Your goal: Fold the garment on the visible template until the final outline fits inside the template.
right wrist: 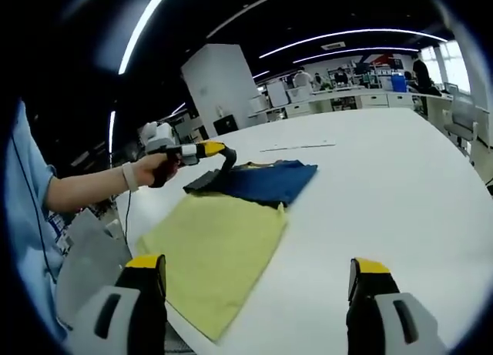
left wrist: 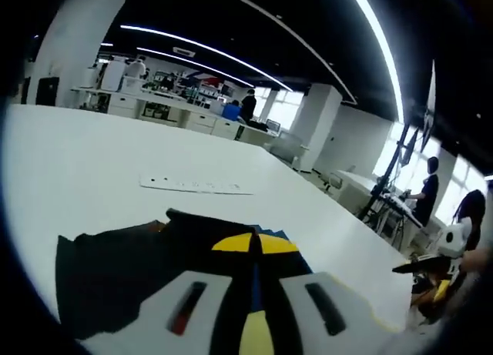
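A dark blue garment [right wrist: 266, 182] lies folded on the far end of a yellow template [right wrist: 216, 251] on the white table [right wrist: 385, 185]. My left gripper [right wrist: 225, 150], held by a hand, is shut on a dark edge of the garment and lifts it a little off the table. In the left gripper view its yellow-tipped jaws [left wrist: 254, 246] are pressed together over the dark cloth [left wrist: 115, 270]. My right gripper [right wrist: 258, 269] is open, jaws wide apart, low over the template's near corner and holding nothing.
A thin white strip [right wrist: 296, 147] lies on the table beyond the garment. The table's edge runs on the right [right wrist: 474, 166]. A grey sheet [right wrist: 85, 270] hangs at the near left. Desks and people stand far behind [left wrist: 239, 108].
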{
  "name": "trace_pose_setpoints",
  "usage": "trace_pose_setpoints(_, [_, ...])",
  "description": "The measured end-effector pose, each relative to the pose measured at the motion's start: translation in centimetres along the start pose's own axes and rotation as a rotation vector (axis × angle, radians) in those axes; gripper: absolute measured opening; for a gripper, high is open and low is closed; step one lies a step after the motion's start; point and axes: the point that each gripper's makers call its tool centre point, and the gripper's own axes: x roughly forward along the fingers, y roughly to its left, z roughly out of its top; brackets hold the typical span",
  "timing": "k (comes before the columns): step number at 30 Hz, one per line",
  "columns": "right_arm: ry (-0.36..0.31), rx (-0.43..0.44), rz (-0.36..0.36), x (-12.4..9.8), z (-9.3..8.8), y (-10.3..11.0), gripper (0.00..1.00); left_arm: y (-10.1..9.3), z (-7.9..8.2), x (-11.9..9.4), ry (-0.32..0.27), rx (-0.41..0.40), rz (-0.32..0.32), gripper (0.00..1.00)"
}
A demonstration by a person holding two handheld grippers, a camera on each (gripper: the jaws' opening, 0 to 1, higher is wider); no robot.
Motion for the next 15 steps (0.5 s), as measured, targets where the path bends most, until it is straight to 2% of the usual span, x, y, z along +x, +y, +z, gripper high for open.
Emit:
trace_pose_setpoints(2, [0.007, 0.007, 0.004, 0.3, -0.2, 0.0, 1.0, -0.8, -0.5, 1.1, -0.004, 0.017, -0.026, 0.0])
trace_pose_setpoints(8, [0.014, 0.022, 0.016, 0.8, -0.3, -0.2, 1.0, -3.8, -2.6, 3.2, 0.019, -0.006, -0.126, 0.0])
trace_pose_setpoints(12, [0.015, 0.031, 0.015, 0.8, -0.4, -0.5, 1.0, -4.8, -3.6, 4.1, 0.031, 0.0, -0.156, 0.0])
trace_pose_setpoints(15, [0.002, 0.056, 0.026, 0.8, -0.4, -0.4, 1.0, -4.9, -4.9, 5.0, 0.058, -0.033, -0.176, 0.0])
